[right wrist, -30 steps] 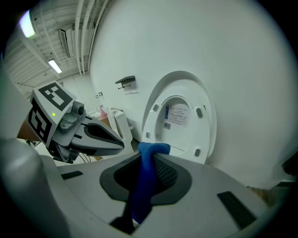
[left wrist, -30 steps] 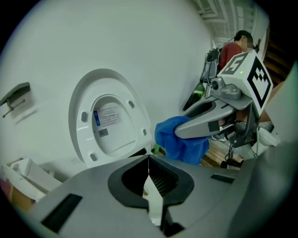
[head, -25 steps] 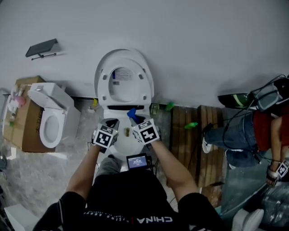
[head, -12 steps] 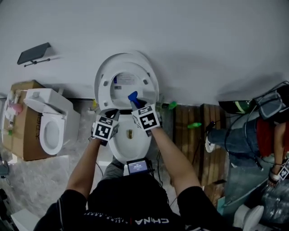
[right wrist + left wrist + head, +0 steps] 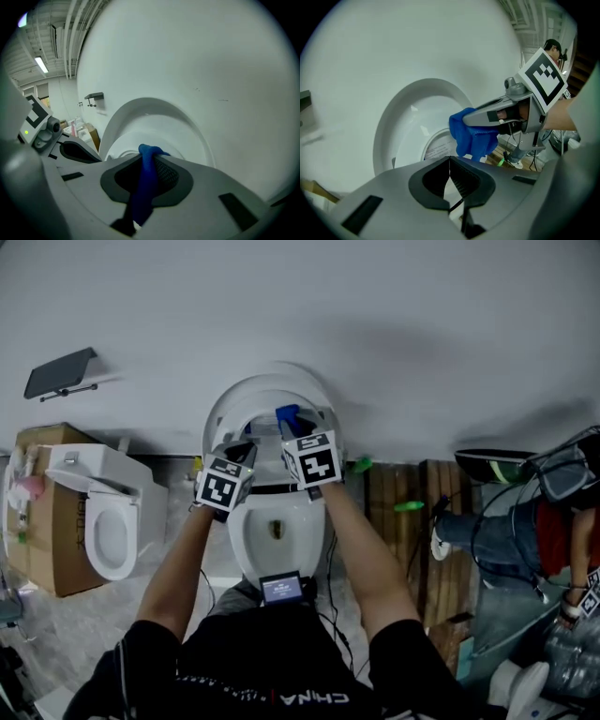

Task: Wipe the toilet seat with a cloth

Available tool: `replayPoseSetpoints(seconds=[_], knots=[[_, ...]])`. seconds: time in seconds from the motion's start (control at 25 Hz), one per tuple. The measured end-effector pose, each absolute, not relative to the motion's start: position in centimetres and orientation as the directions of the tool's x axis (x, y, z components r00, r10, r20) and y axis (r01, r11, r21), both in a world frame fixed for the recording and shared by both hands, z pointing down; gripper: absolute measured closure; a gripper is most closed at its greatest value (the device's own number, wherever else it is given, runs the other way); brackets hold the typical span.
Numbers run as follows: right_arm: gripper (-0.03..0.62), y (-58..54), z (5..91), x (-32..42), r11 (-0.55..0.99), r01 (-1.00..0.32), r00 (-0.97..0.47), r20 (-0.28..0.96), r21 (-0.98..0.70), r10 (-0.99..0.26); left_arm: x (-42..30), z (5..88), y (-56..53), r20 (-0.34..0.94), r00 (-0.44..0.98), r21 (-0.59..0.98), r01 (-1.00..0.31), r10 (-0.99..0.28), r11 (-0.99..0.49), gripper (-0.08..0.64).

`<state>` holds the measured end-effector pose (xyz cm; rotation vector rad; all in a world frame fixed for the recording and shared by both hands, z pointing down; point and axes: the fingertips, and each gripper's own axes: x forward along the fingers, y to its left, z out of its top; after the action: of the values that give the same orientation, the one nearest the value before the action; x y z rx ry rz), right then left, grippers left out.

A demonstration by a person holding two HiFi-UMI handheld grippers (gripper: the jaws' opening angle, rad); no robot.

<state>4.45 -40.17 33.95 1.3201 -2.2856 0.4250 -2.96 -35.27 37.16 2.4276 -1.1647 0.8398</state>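
Observation:
A white toilet stands against the wall, its seat and lid (image 5: 267,395) raised upright above the open bowl (image 5: 277,531). My right gripper (image 5: 289,425) is shut on a blue cloth (image 5: 286,414) and holds it against the raised seat's upper part. In the right gripper view the cloth (image 5: 146,180) hangs pinched between the jaws, with the seat's ring (image 5: 154,117) just beyond. My left gripper (image 5: 241,453) is shut and empty, beside the right one at the seat's left side. The left gripper view shows the cloth (image 5: 471,136) in the right gripper (image 5: 480,117) before the seat (image 5: 408,117).
A second toilet (image 5: 103,512) and a cardboard box (image 5: 47,512) stand at the left. A small shelf (image 5: 61,374) hangs on the wall. Wooden pallets (image 5: 412,531) lie at the right, where another person (image 5: 534,521) sits. A small screen (image 5: 281,589) hangs at my chest.
Both grippers have moved away from over the bowl and up toward the wall, onto the raised seat. The blue cloth travelled with the right gripper.

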Motion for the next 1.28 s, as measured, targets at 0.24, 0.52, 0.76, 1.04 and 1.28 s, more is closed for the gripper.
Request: replayPoseSetpoints(seconds=[0.24, 0.52, 0.76, 1.04, 1.28], knots=[[0.537, -44.1, 33.3, 3.2, 0.465, -0.885, -0.406, 0.511, -0.014, -0.758, -3.8, 36.9, -37.9, 0.619, 0.519, 0.040, -0.771, -0.590, -0.636, 0.548], [0.537, -45.3, 33.6, 0.2, 0.492, -0.871, -0.426, 0.491, 0.006, -0.760, -6.6, 38.6, -38.2, 0.633, 0.511, 0.063, -0.783, -0.582, -0.619, 0.548], [0.537, -45.2, 34.2, -2.1, 0.524, -0.852, -0.444, 0.503, 0.021, -0.742, -9.4, 40.1, -37.7, 0.651, 0.487, 0.084, -0.809, -0.582, -0.583, 0.548], [0.537, -44.2, 34.8, -5.4, 0.574, -0.819, -0.480, 0.529, 0.014, -0.699, -11.4, 41.1, -36.3, 0.664, 0.471, 0.098, -0.825, -0.581, -0.556, 0.548], [0.537, -43.0, 36.9, -8.9, 0.625, -0.781, -0.514, 0.562, 0.008, -0.649, -13.3, 42.4, -35.2, 0.675, 0.457, 0.087, -0.829, -0.579, -0.553, 0.548]])
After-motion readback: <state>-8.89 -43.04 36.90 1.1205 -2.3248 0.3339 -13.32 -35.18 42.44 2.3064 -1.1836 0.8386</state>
